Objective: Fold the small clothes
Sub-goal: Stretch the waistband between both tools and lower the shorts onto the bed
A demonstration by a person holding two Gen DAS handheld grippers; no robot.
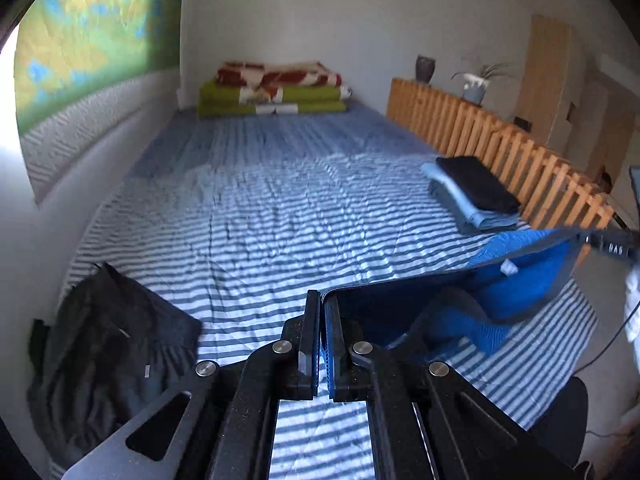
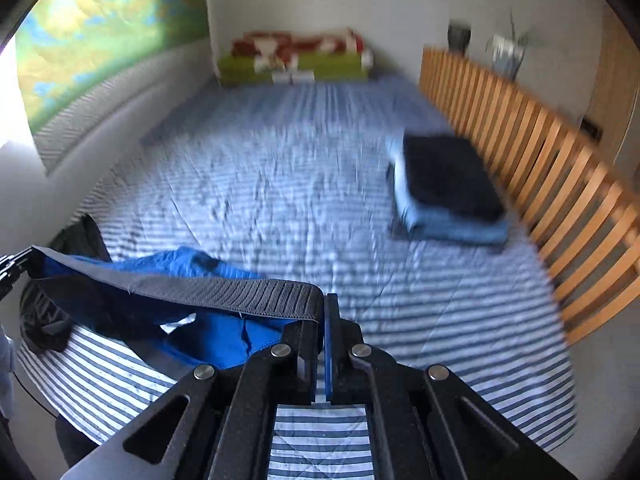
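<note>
Blue underwear with a dark elastic waistband hangs stretched between both grippers above the striped bed. My left gripper is shut on one end of the waistband. Its other end is pinched in my right gripper, also shut. The blue cloth sags below the band. A crumpled pile of black clothes lies at the bed's near left, also seen as a dark heap in the right wrist view. A folded stack, black piece on light blue ones, sits at the right by the fence.
A blue-and-white striped bedspread covers the bed. A wooden slatted fence runs along its right side. Folded green and red blankets lie at the far end. A padded wall borders the left. A cable hangs at right.
</note>
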